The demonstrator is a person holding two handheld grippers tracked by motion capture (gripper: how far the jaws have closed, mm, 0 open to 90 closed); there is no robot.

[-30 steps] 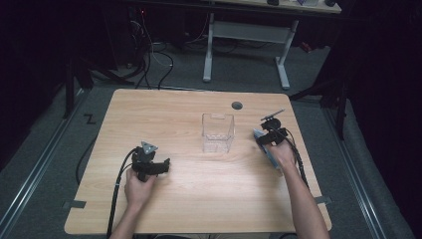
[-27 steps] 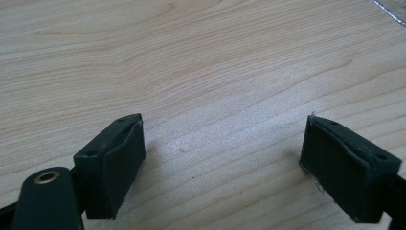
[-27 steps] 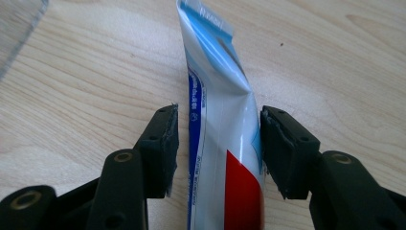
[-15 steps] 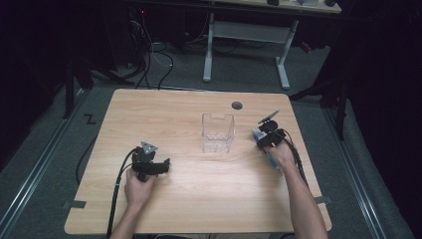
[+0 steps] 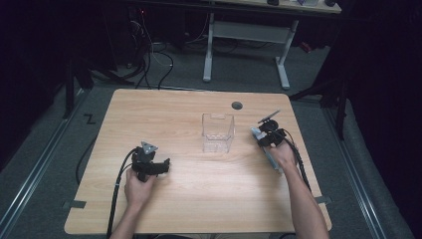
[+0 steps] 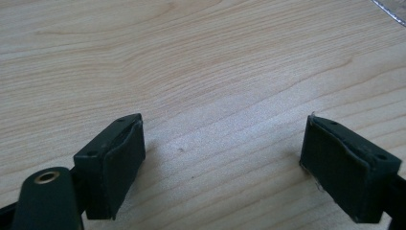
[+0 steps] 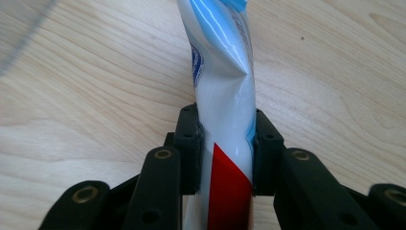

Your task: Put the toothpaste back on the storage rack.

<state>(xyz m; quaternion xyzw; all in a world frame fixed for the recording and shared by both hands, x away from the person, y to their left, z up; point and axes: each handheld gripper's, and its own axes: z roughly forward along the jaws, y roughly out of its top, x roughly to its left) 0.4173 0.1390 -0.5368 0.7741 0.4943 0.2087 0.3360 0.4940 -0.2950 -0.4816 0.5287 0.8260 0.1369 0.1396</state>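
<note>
Between the right tongs, a white, blue and red squeezable tube is sitting pinched at its middle, jaws pressing both sides, its far end reaching out over the light wooden counter. Left tongs are hovering low over bare wood, jaws spread wide and gripping nothing. Near the counter's middle, between both tongs, a clear plastic box is standing upright.

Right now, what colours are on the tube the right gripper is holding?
The toothpaste tube is mostly white, with a red patch and light blue markings; clearest in the right gripper view.
</note>
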